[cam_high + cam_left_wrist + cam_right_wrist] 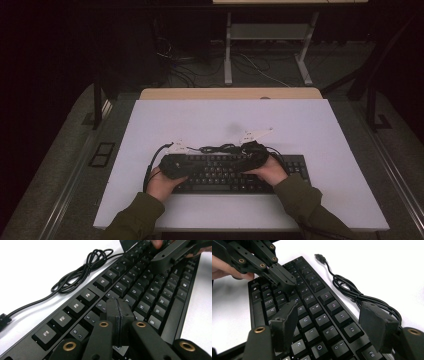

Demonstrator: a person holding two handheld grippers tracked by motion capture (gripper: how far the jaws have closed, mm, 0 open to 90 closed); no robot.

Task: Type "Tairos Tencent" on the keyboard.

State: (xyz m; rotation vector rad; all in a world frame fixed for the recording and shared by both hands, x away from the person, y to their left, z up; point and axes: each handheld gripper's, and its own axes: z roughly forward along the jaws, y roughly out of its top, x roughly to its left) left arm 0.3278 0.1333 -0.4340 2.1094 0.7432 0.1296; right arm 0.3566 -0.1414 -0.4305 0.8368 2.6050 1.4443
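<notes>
On the white table (320, 150) in a dark room, your left gripper (119, 312) had its fingers pressed together, nothing between them, tip just above the number row. Your right gripper (332, 322) stood spread over the black keyboard (235, 175), which lay crosswise beneath both, cable (77, 277) coiled behind.

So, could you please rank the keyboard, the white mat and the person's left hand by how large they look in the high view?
1. White mat, by far the largest.
2. Keyboard, a long strip across the mat.
3. Left hand, the smallest, partly hidden by the gripper it holds.
</notes>
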